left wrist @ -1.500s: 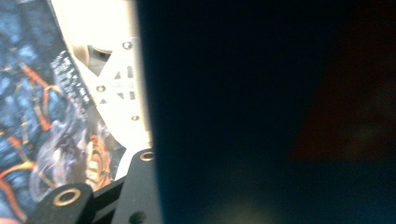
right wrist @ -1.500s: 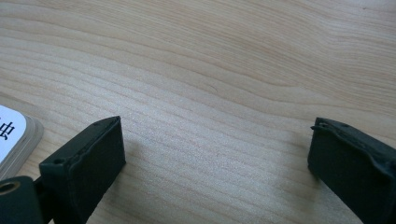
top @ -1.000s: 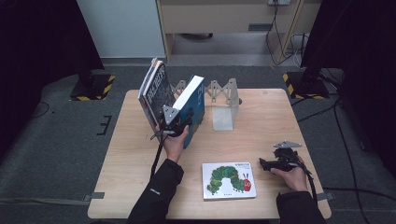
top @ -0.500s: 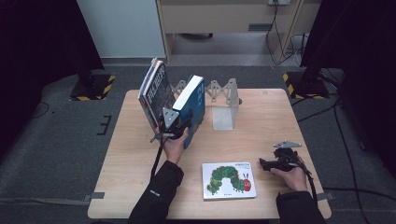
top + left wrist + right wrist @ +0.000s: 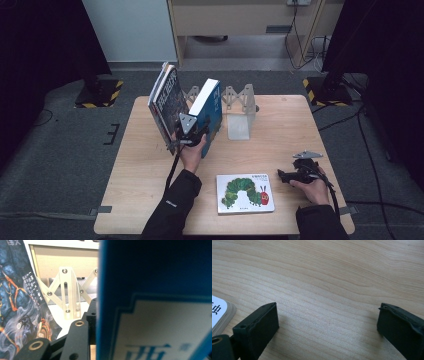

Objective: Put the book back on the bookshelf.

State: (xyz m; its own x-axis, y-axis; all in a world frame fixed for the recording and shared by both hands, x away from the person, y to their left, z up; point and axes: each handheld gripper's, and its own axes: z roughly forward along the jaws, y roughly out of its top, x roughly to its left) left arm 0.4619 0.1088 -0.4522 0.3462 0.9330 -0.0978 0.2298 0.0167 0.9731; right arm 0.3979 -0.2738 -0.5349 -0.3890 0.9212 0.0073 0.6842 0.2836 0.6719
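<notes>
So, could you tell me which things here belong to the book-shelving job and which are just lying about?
In the job:
- blue book, clamped upright in the left gripper
- dark-covered books leaning beside it
- white expanding book rack behind them
- caterpillar picture book, flat on the table, probably next

Idle or background:
- right gripper, open, resting on the table
- cabinet
- floor cables

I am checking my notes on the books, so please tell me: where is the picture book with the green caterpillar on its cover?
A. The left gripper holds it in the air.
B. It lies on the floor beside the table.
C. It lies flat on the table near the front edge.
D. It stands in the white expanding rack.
C: the caterpillar book lies flat on the wooden table, while the left gripper holds the blue book upright.
</notes>
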